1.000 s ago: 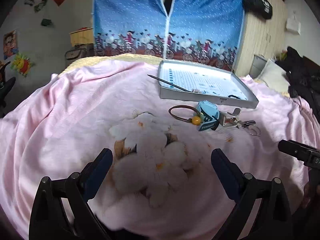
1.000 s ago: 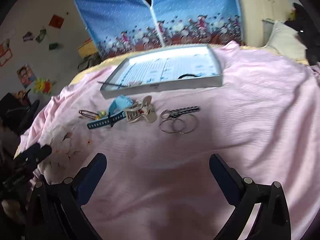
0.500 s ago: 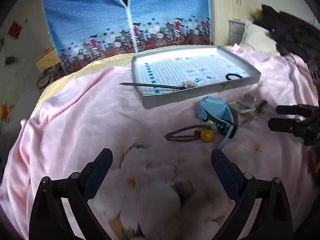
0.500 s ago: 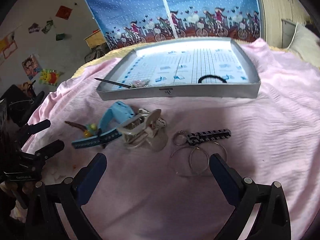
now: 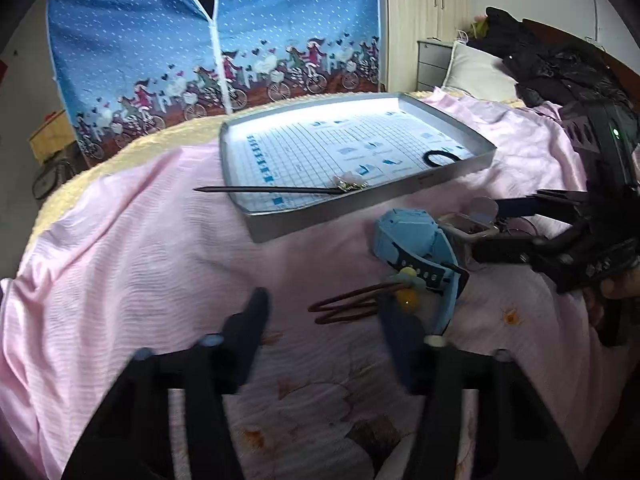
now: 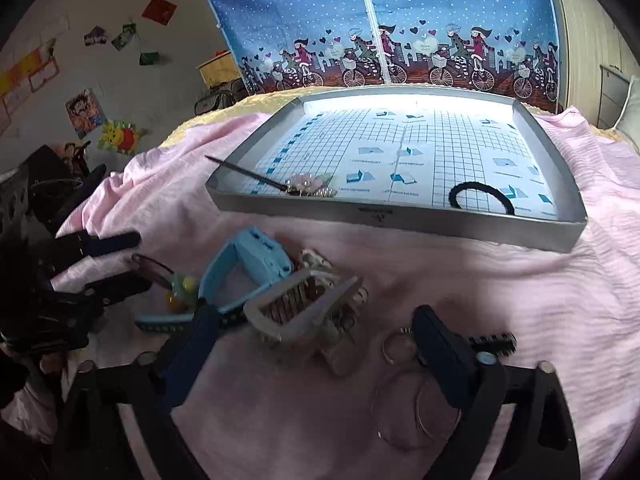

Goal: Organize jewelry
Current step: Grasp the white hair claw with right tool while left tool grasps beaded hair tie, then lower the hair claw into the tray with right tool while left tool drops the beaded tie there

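Since half a second ago: both grippers have come forward and lower toward the loose pile, and my left fingers have drawn closer together than before.
Left gripper (image 5: 320,316): my jaws stand apart with nothing between them, low over the pink sheet (image 5: 120,240); the brown hair tie (image 5: 348,304) lies just ahead, between the fingertips and slightly to the right.
Hair tie bead: a yellow ball (image 5: 407,300) sits at the tie's right end, touching the blue watch strap.
Blue watch (image 6: 256,264): it lies on the sheet in front of the tray, its strap looped toward me; in the right view the strap runs under my left-side finger.
Hair claw (image 6: 304,304): a pale claw clip with brown teeth rests just right of the watch, touching it, between my right fingers.
Right gripper (image 6: 316,336): jaws are wide apart, one to each side of the claw, and I cannot tell whether either touches it.
Key rings (image 6: 400,348): thin metal rings lie on the sheet at the right finger, partly hidden by it, with a dark striped clip (image 6: 494,342) just beyond.
Tray (image 6: 400,216): the grey tray sits behind the pile on the sheet; inside, a black hair stick (image 6: 248,172) with a flower ornament leans over the left rim, and a black hair band (image 6: 480,196) lies at the front right.
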A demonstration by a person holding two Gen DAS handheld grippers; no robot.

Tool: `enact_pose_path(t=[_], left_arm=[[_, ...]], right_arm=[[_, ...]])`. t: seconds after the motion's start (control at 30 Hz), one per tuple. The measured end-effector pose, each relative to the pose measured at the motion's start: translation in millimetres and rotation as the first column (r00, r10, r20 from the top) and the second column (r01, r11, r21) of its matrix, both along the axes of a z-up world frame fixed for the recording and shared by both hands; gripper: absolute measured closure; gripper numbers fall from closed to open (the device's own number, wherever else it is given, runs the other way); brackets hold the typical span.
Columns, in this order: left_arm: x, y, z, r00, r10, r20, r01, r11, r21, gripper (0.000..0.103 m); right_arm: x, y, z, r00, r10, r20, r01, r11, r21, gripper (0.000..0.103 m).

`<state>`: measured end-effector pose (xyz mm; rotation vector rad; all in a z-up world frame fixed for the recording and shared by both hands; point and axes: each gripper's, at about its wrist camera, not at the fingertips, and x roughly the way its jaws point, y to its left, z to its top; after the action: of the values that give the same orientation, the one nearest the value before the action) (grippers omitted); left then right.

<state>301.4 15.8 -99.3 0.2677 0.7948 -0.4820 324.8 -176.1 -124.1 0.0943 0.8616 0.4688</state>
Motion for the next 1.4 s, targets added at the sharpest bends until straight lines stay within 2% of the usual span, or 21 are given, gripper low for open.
enact_pose_path(t=[0.03,0.13,0.27,0.3,0.37,0.43,0.63,0.97,1.17,1.4], left_arm=[[2.2,-0.4,0.3,1.0,-0.009,-0.01,0.008,1.0,-0.007,0.072],[3.2,-0.6,2.8,0.999,-0.034,-0.029,0.033,0.999,-0.035,0.088],[4.4,-3.7,4.7,0.998,-0.029,-0.054,0.026,0.998,-0.059,0.092],[5.6,-2.7,5.5,0.997,-0.022,-0.071,0.017,0.997,-0.079,0.092],[9.9,-0.3,9.8,0.994,-0.01,-0.113,-0.008,0.988,-0.156,0.093],[12.9,0.5,15.3,0.991,0.008,-0.133,-0.034,0.981,-0.191,0.099],[16.2,-3.3,43.1,0.986,0.019,-0.164,-0.059,0.969,-0.24,0.102],[20.4,-26.4,84.1,0.992,0.064,-0.105,-0.089,0.966,-0.243,0.102],[38.7,-49.8,82.8,0.98,0.152,-0.128,-0.181,0.948,-0.261,0.102],[87.5,-84.9,78.8,0.966,0.205,-0.157,-0.247,0.912,-0.328,0.102]], right_arm=[[2.5,0.8,-0.3,1.0,0.001,-0.005,-0.001,1.0,0.008,0.025],[7.7,3.2,-4.4,1.0,0.011,-0.029,-0.011,1.0,0.008,0.035],[6.9,2.8,-5.3,0.999,0.019,-0.036,-0.018,1.0,0.015,0.039],[6.9,2.1,-5.2,0.999,0.021,-0.035,-0.02,1.0,0.021,0.045],[6.5,0.4,-6.2,0.999,0.017,-0.035,-0.016,1.0,0.024,0.045],[5.4,-0.7,-6.0,0.999,0.015,-0.03,-0.014,0.999,0.029,0.045],[0.4,-3.8,2.7,1.0,0.004,0.015,-0.004,0.999,0.038,0.045],[-1.5,-27.9,23.2,0.995,-0.081,0.059,0.074,0.99,0.12,0.045],[5.6,-54.6,44.4,0.984,-0.147,0.106,0.129,0.979,0.161,0.045],[44.6,-95.4,42.2,0.958,-0.253,0.132,0.239,0.964,0.117,0.045]])
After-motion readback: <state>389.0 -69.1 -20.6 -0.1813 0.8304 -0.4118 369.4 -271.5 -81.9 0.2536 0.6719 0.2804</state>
